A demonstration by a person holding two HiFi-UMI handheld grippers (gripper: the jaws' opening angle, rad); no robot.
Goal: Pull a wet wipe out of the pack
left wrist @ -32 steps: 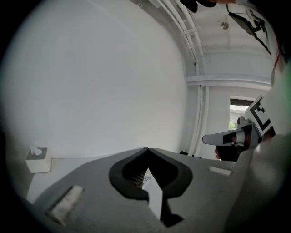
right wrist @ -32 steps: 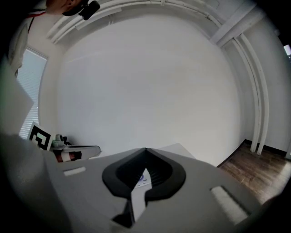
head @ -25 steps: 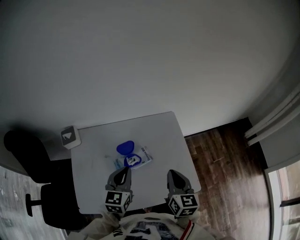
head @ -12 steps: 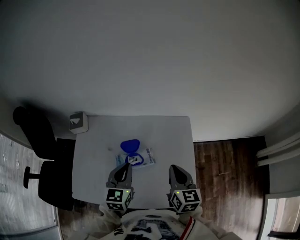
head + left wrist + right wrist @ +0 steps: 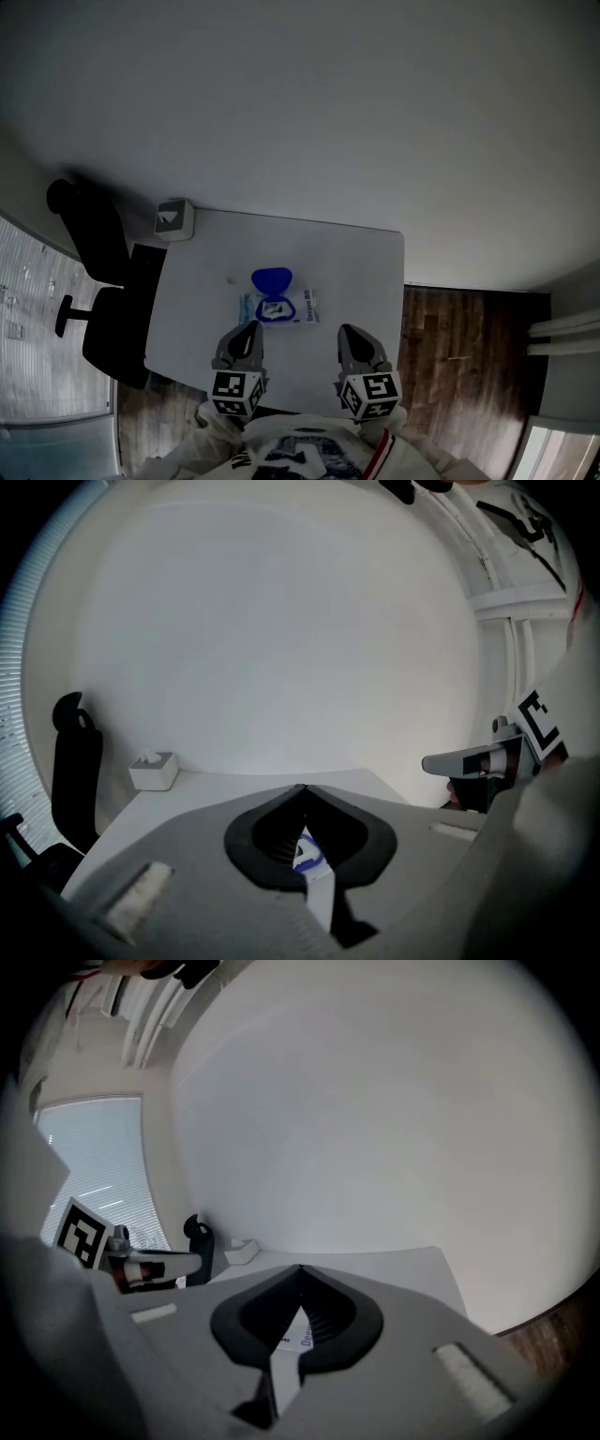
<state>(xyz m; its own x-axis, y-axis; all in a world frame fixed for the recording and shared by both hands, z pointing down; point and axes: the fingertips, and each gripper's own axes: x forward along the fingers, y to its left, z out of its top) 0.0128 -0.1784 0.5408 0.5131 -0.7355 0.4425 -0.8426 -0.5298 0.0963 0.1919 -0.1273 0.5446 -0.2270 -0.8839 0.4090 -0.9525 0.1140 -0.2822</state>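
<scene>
Two grey grippers hover on the near side of the flat white wet-wipe pack [image 5: 302,307], which lies mid-way across the white square table [image 5: 361,267]. Its round blue flip lid [image 5: 272,279] is thrown open on the pack's far side, so the opening is exposed. The left gripper [image 5: 248,328] sits just short of the pack, jaws clenched tip to tip on nothing. The right gripper [image 5: 349,334] waits near the pack's right end, equally pinched and empty. It reads as a poised approach, one to steady and one to pluck. Whether a wipe already pokes out is too small to tell.
</scene>
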